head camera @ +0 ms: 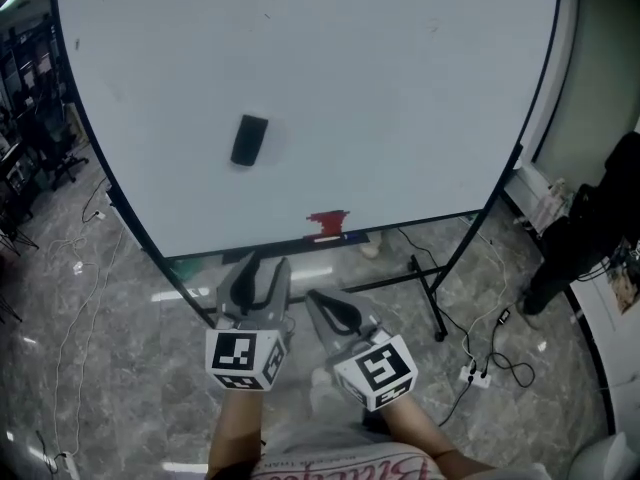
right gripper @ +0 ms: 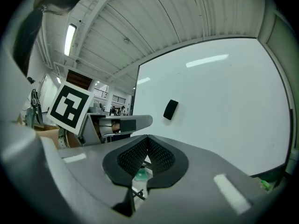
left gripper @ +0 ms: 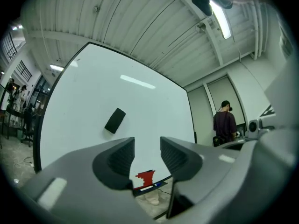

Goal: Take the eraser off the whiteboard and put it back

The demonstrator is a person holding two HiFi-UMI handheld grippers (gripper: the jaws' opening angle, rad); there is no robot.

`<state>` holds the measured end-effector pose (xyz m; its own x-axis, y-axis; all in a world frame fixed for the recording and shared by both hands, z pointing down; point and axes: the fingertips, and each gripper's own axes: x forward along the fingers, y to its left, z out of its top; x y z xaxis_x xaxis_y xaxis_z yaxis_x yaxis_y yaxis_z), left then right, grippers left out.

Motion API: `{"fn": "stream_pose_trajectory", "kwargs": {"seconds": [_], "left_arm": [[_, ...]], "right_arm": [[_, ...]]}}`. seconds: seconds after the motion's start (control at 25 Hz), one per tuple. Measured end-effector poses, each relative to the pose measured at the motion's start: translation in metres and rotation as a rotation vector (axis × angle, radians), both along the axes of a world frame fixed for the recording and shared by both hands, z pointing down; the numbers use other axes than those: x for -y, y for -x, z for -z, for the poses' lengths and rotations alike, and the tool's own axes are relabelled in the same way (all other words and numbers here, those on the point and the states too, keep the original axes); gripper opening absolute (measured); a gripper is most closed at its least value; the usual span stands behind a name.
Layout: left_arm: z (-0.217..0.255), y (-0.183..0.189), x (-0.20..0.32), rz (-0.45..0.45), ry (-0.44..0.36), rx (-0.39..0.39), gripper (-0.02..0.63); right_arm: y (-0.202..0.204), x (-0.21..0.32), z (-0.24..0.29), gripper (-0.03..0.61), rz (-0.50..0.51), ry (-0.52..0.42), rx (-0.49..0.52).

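A black eraser sticks to the whiteboard, left of its middle, tilted a little. It also shows in the left gripper view as the eraser and in the right gripper view as the eraser. Both grippers hang side by side well short of the board, below its lower edge in the head view. My left gripper is open, and nothing sits between its jaws. My right gripper is shut with its ribbed pads together and empty.
A red object lies on the board's tray, with a blue marker beside it. The black stand leg reaches out over the marble floor. Cables and a power strip lie at right. A person in dark clothes stands at far right.
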<state>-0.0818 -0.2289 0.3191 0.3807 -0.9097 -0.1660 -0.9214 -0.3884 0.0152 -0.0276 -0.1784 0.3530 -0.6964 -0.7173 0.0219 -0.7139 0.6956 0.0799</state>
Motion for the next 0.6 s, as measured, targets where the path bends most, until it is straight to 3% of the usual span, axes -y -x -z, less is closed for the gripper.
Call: {"fn": "stream_pose_trajectory", "kwargs": {"seconds": [0.24, 0.6], "left_arm": [[0.029, 0.025, 0.06, 0.123, -0.085, 0.08, 0.279], [0.073, 0.036, 0.156, 0.237, -0.152, 0.233, 0.29]], "right_arm": [[0.014, 0.06, 0.003, 0.002, 0.041, 0.001, 0.017], [0.019, 0.15, 0.027, 0.002, 0.085, -0.026, 0.031]]}}
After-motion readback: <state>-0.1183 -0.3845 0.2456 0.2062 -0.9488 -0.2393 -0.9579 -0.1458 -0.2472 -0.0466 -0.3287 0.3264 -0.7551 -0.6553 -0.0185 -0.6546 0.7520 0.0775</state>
